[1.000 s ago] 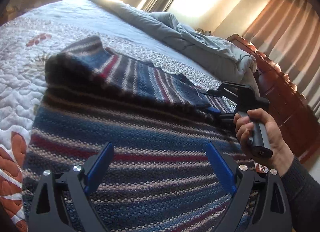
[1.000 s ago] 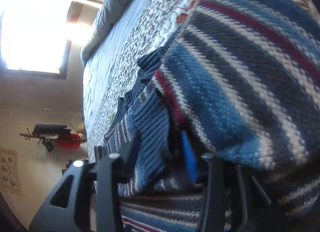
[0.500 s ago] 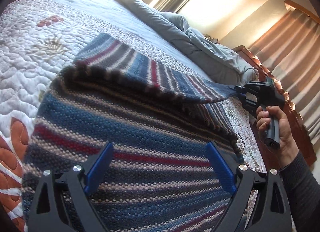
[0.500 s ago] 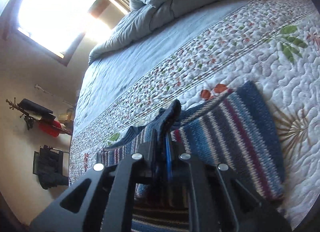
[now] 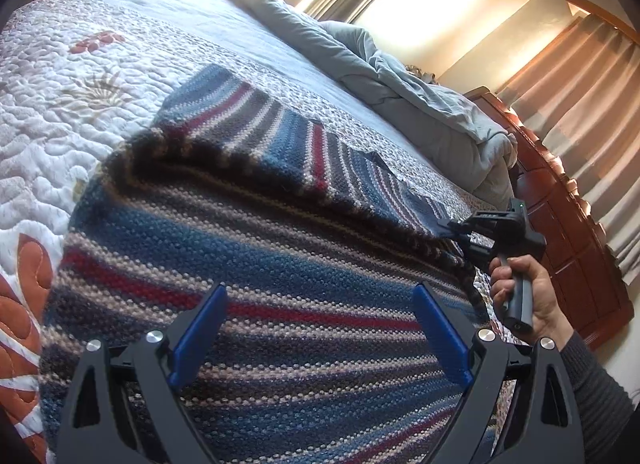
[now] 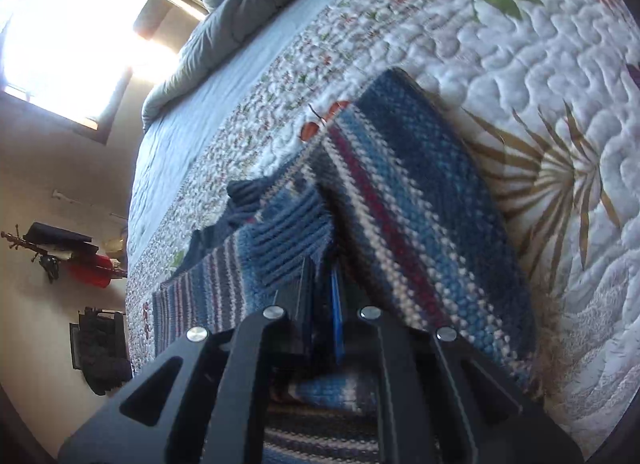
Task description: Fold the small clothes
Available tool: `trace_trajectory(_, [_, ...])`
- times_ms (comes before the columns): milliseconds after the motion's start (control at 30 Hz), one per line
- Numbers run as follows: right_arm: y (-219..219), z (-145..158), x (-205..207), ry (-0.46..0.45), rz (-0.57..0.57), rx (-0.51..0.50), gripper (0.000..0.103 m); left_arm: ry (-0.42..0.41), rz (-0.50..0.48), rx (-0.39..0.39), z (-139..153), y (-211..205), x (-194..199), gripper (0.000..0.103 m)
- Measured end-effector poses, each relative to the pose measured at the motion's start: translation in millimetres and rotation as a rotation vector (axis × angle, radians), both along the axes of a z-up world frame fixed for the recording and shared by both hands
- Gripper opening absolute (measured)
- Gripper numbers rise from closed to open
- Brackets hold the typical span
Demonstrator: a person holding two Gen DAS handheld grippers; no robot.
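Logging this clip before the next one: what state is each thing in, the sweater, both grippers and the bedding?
Sweater: lying on the bed, sleeve partly folded across the body, cuff pinched.
Right gripper: shut on the sweater cuff.
Left gripper: open, over the sweater body, holding nothing.
Quilt: spread flat under the sweater.
Grey duvet: bunched up at the far end.
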State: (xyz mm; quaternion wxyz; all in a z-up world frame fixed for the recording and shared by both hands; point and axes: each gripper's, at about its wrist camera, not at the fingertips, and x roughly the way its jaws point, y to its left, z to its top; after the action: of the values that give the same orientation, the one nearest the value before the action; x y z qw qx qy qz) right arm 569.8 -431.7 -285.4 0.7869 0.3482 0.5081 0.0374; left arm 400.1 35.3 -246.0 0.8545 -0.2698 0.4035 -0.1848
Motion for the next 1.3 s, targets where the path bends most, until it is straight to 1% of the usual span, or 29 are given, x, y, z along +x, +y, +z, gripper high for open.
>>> trace_trajectory(67, [-1.8, -2.9, -3.5, 0.014, 0.004, 0.015, 0.008, 0.001, 0.000, -0.006, 0.1, 0.4, -0.2, 0.094])
trace_trajectory(167, [-10.6, -0.6, -5.2, 0.024, -0.021, 0.049, 0.015, -0.001, -0.003, -0.006, 1.0, 0.4, -0.5, 0.094])
trace_trajectory(200, [-13.5, 0.0, -4.9, 0.033, -0.036, 0.059, 0.021, -0.004, -0.003, -0.005, 1.6, 0.5, -0.6, 0.094])
trace_trajectory(233, [-15.4, 0.2, -4.1, 0.038, -0.041, 0.065, 0.024, -0.005, -0.003, -0.005, 1.7, 1.0, -0.8, 0.094])
trace_trajectory(300, [-14.0, 1.1, -2.4, 0.045, -0.030, 0.051, 0.025, -0.007, 0.002, -0.007, 2.4, 2.4, -0.4, 0.094])
trace_trajectory(367, [-7.1, 4.9, -1.7, 0.048, 0.009, -0.030, 0.010, -0.007, 0.010, -0.013, 2.6, 4.5, -0.5, 0.094])
trace_trajectory(400, [-3.3, 5.0, -1.1, 0.063, 0.022, -0.100, 0.006, -0.006, 0.011, -0.015, 1.6, 6.6, -1.7, 0.094])
trace_trajectory(433, [-1.3, 4.3, -1.3, 0.073, 0.029, -0.138, 0.003, -0.006, 0.013, -0.015, 1.3, 7.7, -1.5, 0.094])
trace_trajectory(500, [1.0, 6.1, -2.6, 0.062, 0.047, -0.186, 0.004, -0.002, 0.012, -0.014, 0.1, 8.6, -1.1, 0.094])
trace_trajectory(533, [2.9, 10.2, -3.8, 0.045, 0.050, -0.207, 0.010, 0.000, 0.010, -0.013, -0.4, 7.8, -1.6, 0.094])
trace_trajectory(567, [7.1, 18.4, -5.2, 0.009, 0.057, -0.253, 0.011, 0.003, 0.008, -0.011, -1.0, 7.2, -1.3, 0.094])
trace_trajectory(633, [15.7, 30.8, -4.7, -0.048, 0.074, -0.290, 0.011, 0.004, 0.004, 0.000, -0.8, 4.8, -1.0, 0.094])
trace_trajectory(700, [24.0, 34.8, 0.9, -0.077, 0.095, -0.289, 0.011, 0.001, -0.002, 0.018, -0.1, 1.3, -1.0, 0.094])
trace_trajectory(800, [36.1, 27.5, 15.2, -0.061, 0.133, -0.281, 0.011, -0.002, -0.009, 0.037, 0.4, -3.6, -1.7, 0.094])
trace_trajectory(867, [40.7, 12.7, 22.8, -0.023, 0.148, -0.289, 0.012, -0.005, -0.009, 0.057, 0.8, -6.3, -1.4, 0.094])
trace_trajectory(933, [38.8, 3.3, 24.5, -0.007, 0.144, -0.298, 0.005, -0.006, -0.009, 0.075, 1.5, -8.9, -0.8, 0.094])
trace_trajectory(1000, [33.6, 0.0, 23.2, -0.009, 0.139, -0.293, 0.001, -0.015, -0.007, 0.108, 3.6, -12.5, -1.5, 0.094])
trace_trajectory(1067, [30.9, 0.6, 20.7, -0.012, 0.134, -0.285, 0.000, -0.032, -0.008, 0.146, 7.8, -16.8, -3.6, 0.094])
trace_trajectory(1100, [30.1, 2.7, 18.4, -0.016, 0.133, -0.285, 0.001, -0.043, -0.010, 0.160, 10.2, -19.0, -5.4, 0.094])
trace_trajectory(1133, [29.5, 5.5, 15.7, -0.021, 0.130, -0.282, 0.005, -0.059, -0.013, 0.184, 14.4, -22.7, -8.1, 0.094])
trace_trajectory(1167, [27.0, 9.7, 10.4, -0.032, 0.122, -0.270, 0.007, -0.078, -0.015, 0.212, 18.5, -26.6, -11.2, 0.094])
trace_trajectory(1200, [26.1, 12.7, 5.7, -0.039, 0.117, -0.263, 0.014, -0.096, -0.014, 0.242, 22.4, -29.9, -14.0, 0.094])
trace_trajectory(1233, [24.7, 16.4, -0.7, -0.046, 0.115, -0.259, 0.016, -0.116, -0.013, 0.282, 27.3, -34.7, -18.9, 0.094])
trace_trajectory(1300, [22.4, 22.0, -16.5, -0.060, 0.116, -0.250, 0.016, -0.140, -0.014, 0.329, 35.8, -40.2, -27.0, 0.094])
